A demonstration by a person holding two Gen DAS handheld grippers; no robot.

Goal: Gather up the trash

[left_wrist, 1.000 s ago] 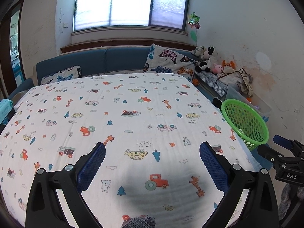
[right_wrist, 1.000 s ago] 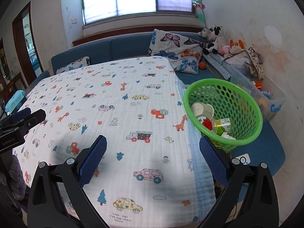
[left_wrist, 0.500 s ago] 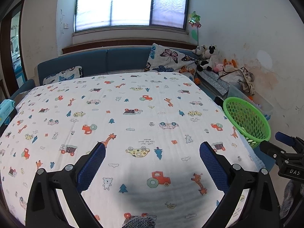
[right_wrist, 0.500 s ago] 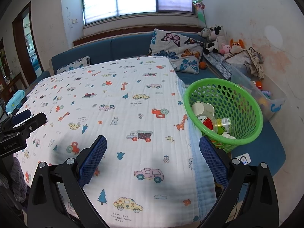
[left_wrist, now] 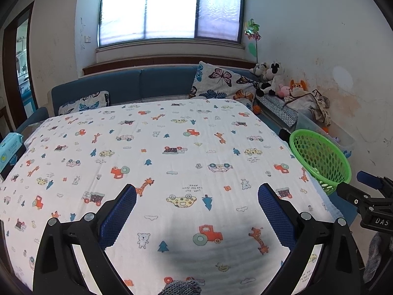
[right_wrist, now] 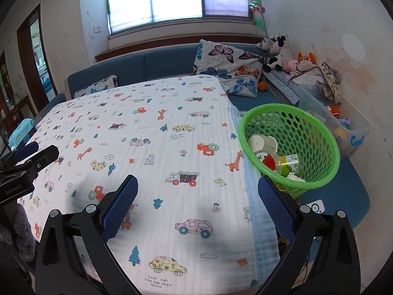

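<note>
Green basket holds the trash beside my desk; both tongs, left and right, gape empty.

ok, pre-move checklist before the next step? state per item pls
1. Left hand-held gripper empty, jaws spread: ok.
2. Right hand-held gripper empty, jaws spread: ok.
3. Green basket beside the cloth's right edge, tilted toward the table, opening unobstructed: ok.
4. Trash in basket: white cup, strawberry-label container, crumpled paper inside: ok.
5. Trash left on the patterned cloth: none visible: ok.
6. Blue wipes pack at the far left edge, trash or not: cannot tell.
</note>
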